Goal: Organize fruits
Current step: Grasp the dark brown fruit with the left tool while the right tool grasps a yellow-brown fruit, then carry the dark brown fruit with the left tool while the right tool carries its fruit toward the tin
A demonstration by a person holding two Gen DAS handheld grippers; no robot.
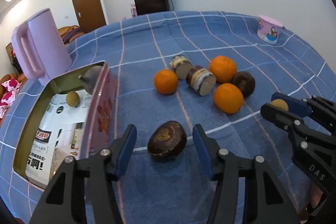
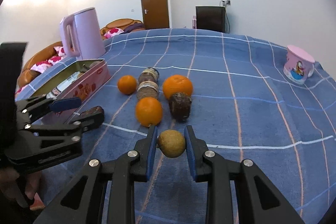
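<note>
My left gripper [image 1: 164,140] is open, its pads either side of a dark brown fruit [image 1: 167,141] lying on the blue checked cloth, not touching it. My right gripper [image 2: 171,143] is shut on a small tan round fruit [image 2: 171,143], held just above the cloth; it also shows in the left wrist view [image 1: 279,104]. Three oranges [image 1: 166,81] [image 1: 223,69] [image 1: 228,101], two brown cut stalk pieces [image 1: 202,80] and another dark fruit [image 1: 244,80] lie grouped mid-table. A pink tin box [image 1: 98,102] stands open at left, holding a tan fruit [image 1: 72,98] and a dark one.
A lilac kettle [image 1: 40,45] stands behind the tin. A pink cartoon cup [image 1: 269,29] sits at the far right of the table. The left gripper shows in the right wrist view [image 2: 77,108] beside the tin [image 2: 84,85]. A sofa lies beyond the table's left edge.
</note>
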